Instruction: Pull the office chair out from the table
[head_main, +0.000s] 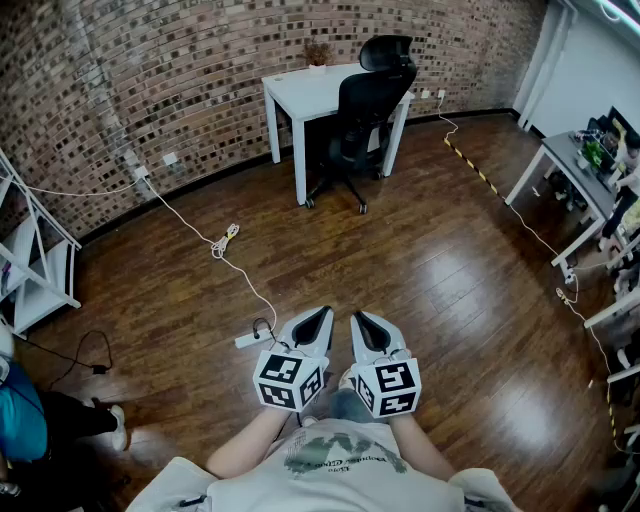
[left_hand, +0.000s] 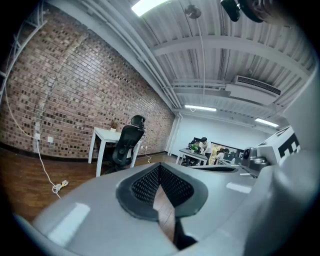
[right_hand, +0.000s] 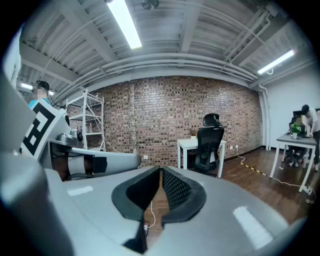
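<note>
Shirt front and bare forearms are filling the bottom edge of the head view. Just beyond them the left gripper and right gripper are hanging side by side, close together, marker cubes facing up at the camera.

- Both pairs of jaws are pressing pad to pad with nothing between them; each gripper view is showing only floor through the slit.
- Hands are pointing forward and a little below level, elbows tucked in near the body. Neither is reaching.
- Office chair is standing at the far side of the room, well apart from the grippers, pushed in against the white table by the brick wall. Its back and headrest are facing the open room.
- White cable is trailing across the wooden floor, off to the left of the straight walk to the chair.

Handling, as a judgement: the chair is looking fairly heavy, but it should be rolling easily on this smooth floor (the base is reading as a castor star, wheels too small to confirm). It may swivel if pulled off-centre. The back's rigid top edge or the headrest stem is looking like the best hold. The panel itself may be giving under the pads.
</note>
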